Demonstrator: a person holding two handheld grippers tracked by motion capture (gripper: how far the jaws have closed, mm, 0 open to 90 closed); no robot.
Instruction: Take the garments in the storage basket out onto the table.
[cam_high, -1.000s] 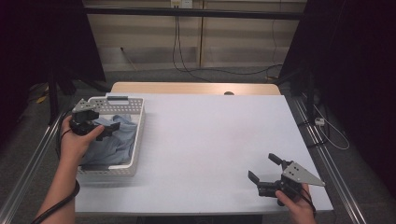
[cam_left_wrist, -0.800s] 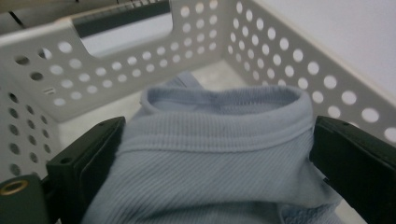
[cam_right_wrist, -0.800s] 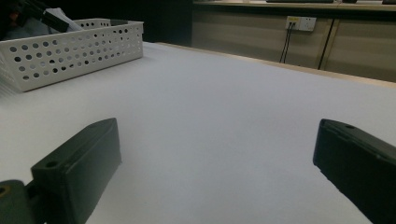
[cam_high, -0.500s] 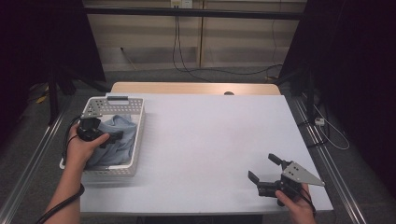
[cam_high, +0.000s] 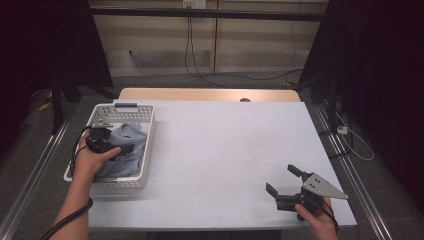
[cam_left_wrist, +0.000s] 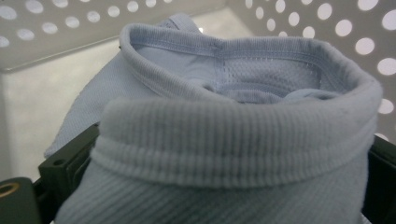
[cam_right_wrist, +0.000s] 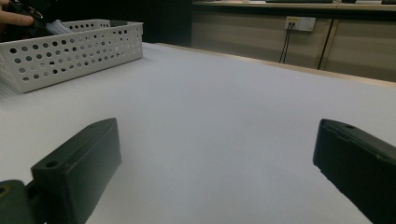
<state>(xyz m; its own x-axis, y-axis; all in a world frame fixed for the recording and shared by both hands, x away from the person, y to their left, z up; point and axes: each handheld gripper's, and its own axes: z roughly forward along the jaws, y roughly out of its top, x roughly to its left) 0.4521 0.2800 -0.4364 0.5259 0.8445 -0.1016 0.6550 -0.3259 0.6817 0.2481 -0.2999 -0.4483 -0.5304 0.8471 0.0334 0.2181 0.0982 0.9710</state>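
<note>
The left gripper (cam_high: 119, 149) is reaching into the white basket (cam_high: 146, 150) at the left side of the table (cam_high: 225, 150). In the high view the person's left hand (cam_high: 92, 159) is holding it over the near half of the basket, and it is pointing toward the light blue shirt (cam_high: 131, 142) that is lying inside. The shirt is filling most of the basket floor, crumpled, with one part rising against the right wall.

In the left gripper view the ribbed collar (cam_left_wrist: 233, 140) of the shirt is sitting directly between the two black jaws, very close to the camera. The left jaw is showing at the lower left and the right jaw at the right edge, and the cloth is touching both of them. The jaws are standing wide, with the thick fold bulging between them; I cannot tell if they are already pressing the collar or only standing around it. Behind the collar the neck opening of the shirt is facing the camera, and the perforated walls of the basket are standing around it.

The right gripper (cam_high: 284, 189) is resting low near the front right corner of the table, well apart from the basket, in the person's right hand (cam_high: 315, 217). Its jaws are spread apart and are holding nothing; in the right gripper view there is bare table (cam_right_wrist: 224, 121) between them, and the basket (cam_right_wrist: 74, 53) is showing far off at the upper left.
</note>
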